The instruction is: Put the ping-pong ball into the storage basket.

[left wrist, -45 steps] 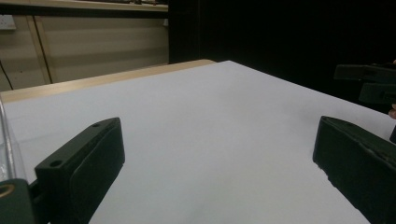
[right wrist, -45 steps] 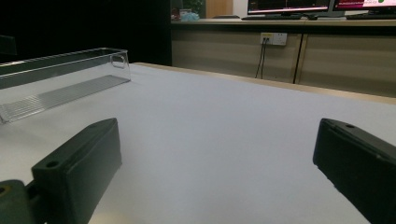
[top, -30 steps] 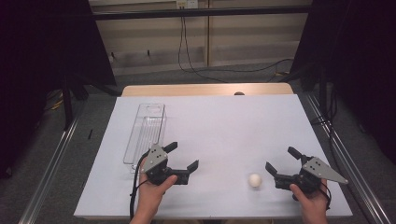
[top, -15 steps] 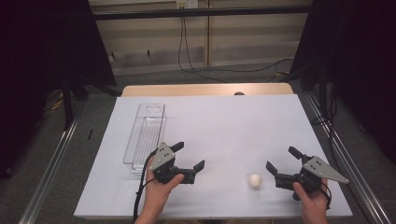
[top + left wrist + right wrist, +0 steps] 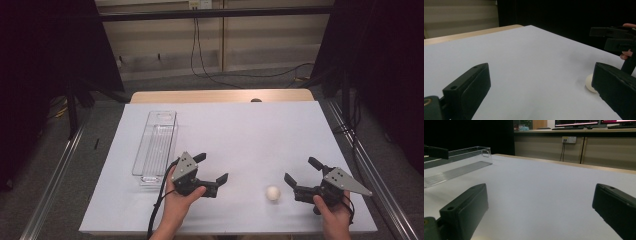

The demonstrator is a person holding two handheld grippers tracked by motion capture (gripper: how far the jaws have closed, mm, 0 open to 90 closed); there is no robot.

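The small white ball (image 5: pixel 273 194) lay on the white table (image 5: pixel 250 135) near the front edge, between the left gripper (image 5: pixel 214 168) and the right gripper (image 5: pixel 302 171), both released with jaws wide. A clear plastic tray (image 5: pixel 155 142) sat far left.

White ball (image 5: pixel 590 83) half hidden behind own right jaw in left gripper view; clear tray (image 5: pixel 456 167) cut off at left edge.
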